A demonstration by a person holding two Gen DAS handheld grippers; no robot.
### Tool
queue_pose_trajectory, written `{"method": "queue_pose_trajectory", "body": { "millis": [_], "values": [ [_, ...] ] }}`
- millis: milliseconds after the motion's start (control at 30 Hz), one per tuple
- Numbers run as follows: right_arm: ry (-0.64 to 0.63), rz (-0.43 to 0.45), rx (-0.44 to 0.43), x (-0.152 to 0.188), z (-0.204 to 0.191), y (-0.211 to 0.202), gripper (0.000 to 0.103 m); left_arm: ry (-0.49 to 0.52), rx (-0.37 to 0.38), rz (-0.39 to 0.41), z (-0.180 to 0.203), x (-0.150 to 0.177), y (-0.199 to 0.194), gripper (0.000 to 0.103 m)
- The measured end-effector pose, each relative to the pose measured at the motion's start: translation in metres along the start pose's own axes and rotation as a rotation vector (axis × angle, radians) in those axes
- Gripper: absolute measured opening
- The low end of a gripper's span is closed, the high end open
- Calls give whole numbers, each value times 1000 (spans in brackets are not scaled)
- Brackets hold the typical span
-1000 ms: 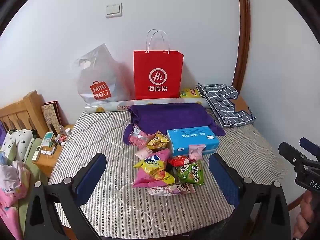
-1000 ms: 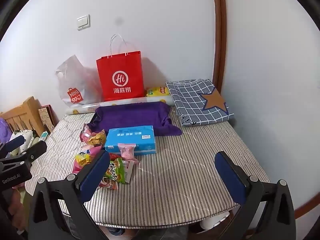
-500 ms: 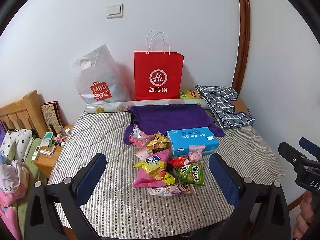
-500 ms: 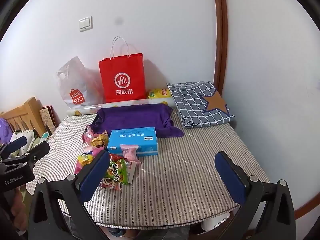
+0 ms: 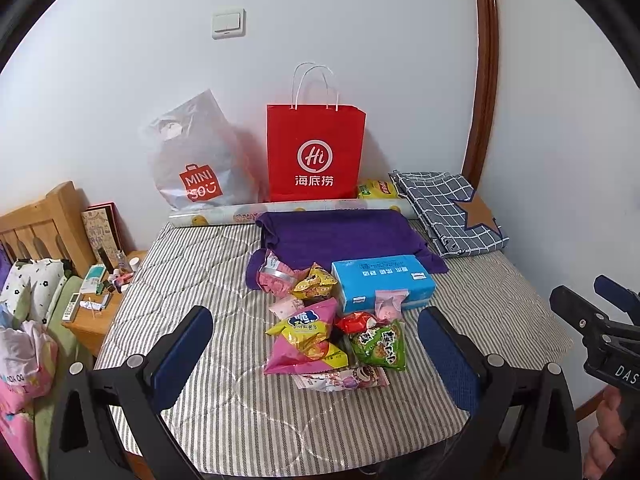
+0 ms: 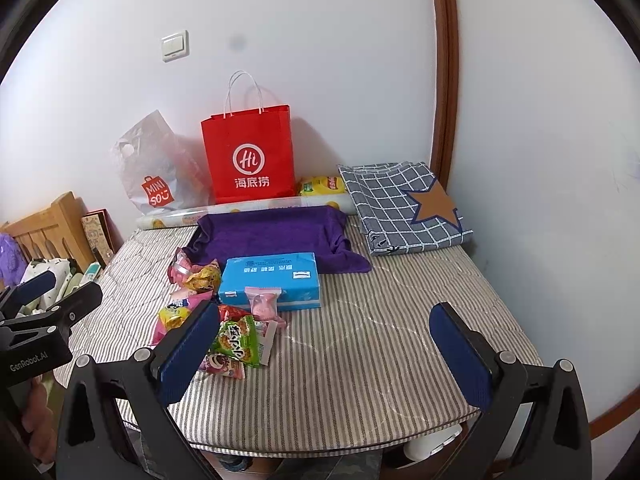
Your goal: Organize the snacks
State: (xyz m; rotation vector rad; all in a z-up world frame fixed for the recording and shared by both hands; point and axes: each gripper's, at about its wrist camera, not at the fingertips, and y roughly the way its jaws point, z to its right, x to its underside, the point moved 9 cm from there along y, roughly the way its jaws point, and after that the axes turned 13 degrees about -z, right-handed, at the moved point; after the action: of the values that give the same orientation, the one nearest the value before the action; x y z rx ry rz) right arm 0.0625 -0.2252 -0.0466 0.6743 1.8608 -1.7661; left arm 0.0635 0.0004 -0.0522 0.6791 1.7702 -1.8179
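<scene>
snack pile (image 5: 336, 332) lies apparently just beyond the spread left tongs (image 5: 316, 344).

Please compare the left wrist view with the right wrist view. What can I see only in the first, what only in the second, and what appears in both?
Only the left wrist view shows the wooden bedside table with small bottles and a remote, and the right gripper at its right edge.

Only the right wrist view shows the left gripper at its left edge, and a purple soft thing by the headboard.

Both show the snack pile, the blue tissue box, the purple towel, the red paper bag, the Miniso bag, the checked cloth and the striped mattress. Both pairs of fingers stand apart, holding nothing.
</scene>
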Motion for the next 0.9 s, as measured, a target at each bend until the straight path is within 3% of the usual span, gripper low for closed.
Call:
{"method": "queue_pose_trajectory", "body": {
  "millis": [900],
  "values": [
    [-2, 6, -9, 0, -4, -5, 103, 0, 1, 2, 2, -1, -1, 103]
  ]
}}
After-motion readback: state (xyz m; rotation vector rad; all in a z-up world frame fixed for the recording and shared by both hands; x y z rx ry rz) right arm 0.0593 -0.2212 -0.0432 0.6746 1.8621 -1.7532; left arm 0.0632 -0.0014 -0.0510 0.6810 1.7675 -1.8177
